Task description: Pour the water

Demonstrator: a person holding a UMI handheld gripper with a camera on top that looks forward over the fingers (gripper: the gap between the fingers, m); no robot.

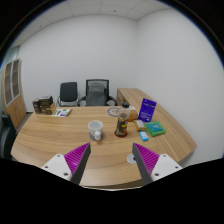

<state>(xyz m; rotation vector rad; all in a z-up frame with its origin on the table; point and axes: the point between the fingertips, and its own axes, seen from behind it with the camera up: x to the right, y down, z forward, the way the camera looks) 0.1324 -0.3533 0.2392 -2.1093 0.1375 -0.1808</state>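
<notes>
A clear glass cup (pixel 96 129) stands on the wooden table (pixel 60 135), beyond my fingers and a little left of centre. To its right stands a brown bottle-like vessel (pixel 122 124) with a dark top. My gripper (pixel 111 159) hovers above the table's near part, open, with nothing between its purple pads (pixel 77 157). Both vessels are well ahead of the fingertips.
A small round white object (pixel 131 156) lies on the table by the right finger. A teal item (pixel 156 128), a purple standing card (pixel 148 108) and a small white-blue object (pixel 143 135) sit at the right. Books (pixel 43 104) rest far left. Two office chairs (pixel 83 94) stand behind the table.
</notes>
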